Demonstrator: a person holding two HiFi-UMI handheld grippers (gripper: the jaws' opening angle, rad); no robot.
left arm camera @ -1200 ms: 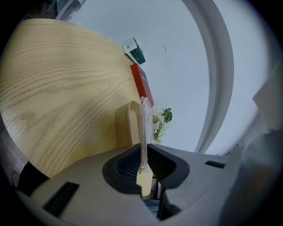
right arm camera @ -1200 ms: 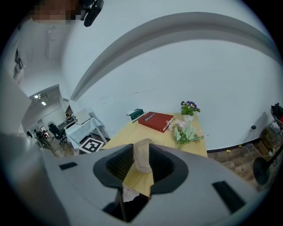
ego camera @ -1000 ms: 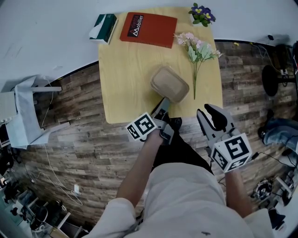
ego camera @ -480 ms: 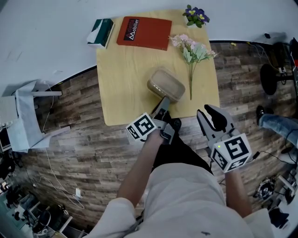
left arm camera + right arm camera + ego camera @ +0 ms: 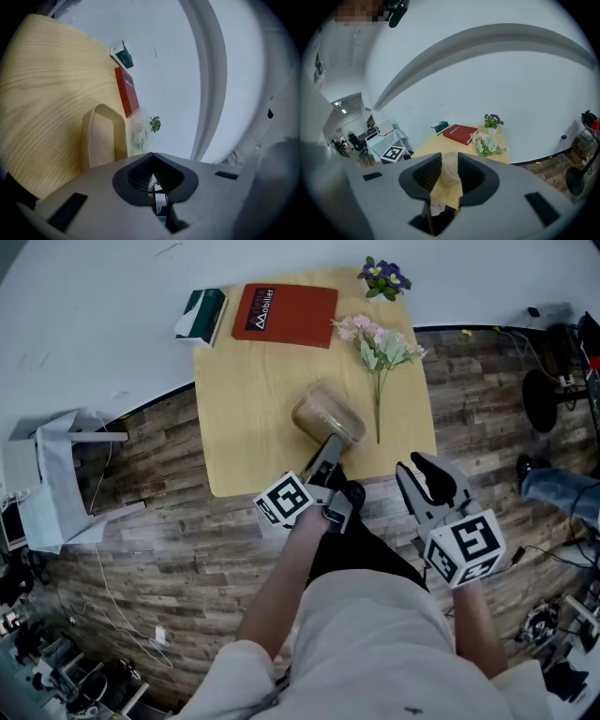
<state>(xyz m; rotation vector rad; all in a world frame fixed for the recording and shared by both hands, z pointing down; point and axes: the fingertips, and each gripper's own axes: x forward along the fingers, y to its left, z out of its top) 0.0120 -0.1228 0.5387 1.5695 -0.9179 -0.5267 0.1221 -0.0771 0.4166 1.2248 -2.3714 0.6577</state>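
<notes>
Container [image 5: 327, 415] lies near the front edge of the table [image 5: 244, 437]; the left gripper [image 5: 330, 444], jaws closed on nothing, points at its near side. Contact is best kept low and gentle, lest it skid toward the flowers [image 5: 377, 343]. The right gripper [image 5: 410, 465] hangs open, empty.

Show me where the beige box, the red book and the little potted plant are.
Beige box [image 5: 326, 416]: head view, middle of its top surface.
Red book [image 5: 286, 313]: head view, middle of its cover.
Potted plant [image 5: 380, 275]: head view, on its purple flowers.
</notes>
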